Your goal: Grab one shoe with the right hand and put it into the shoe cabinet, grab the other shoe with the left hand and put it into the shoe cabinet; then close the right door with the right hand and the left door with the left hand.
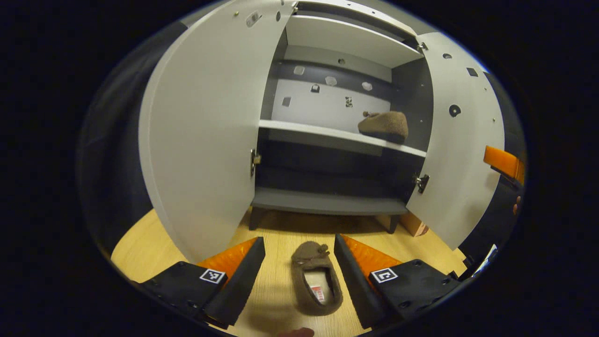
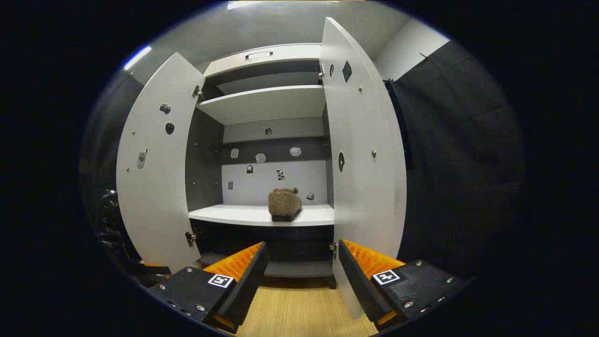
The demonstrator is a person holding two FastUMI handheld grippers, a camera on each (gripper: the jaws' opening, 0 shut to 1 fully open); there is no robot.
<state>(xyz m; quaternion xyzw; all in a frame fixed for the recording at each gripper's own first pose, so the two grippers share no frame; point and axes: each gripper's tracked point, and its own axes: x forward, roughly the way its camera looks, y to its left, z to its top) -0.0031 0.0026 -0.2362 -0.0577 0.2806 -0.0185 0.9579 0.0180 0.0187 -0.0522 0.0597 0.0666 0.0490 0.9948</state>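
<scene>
The left gripper (image 1: 299, 276) hangs with fingers spread, one brown shoe (image 1: 316, 284) on the floor between them, untouched; the right gripper (image 2: 299, 276) is released, the other shoe (image 2: 284, 204) on the cabinet's middle shelf (image 2: 234, 215).

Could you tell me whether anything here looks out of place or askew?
Only the second slipper, on the wooden floor between the open left claw fingers, while its mate sits on the cabinet's middle shelf. Nothing looks damaged.
</scene>
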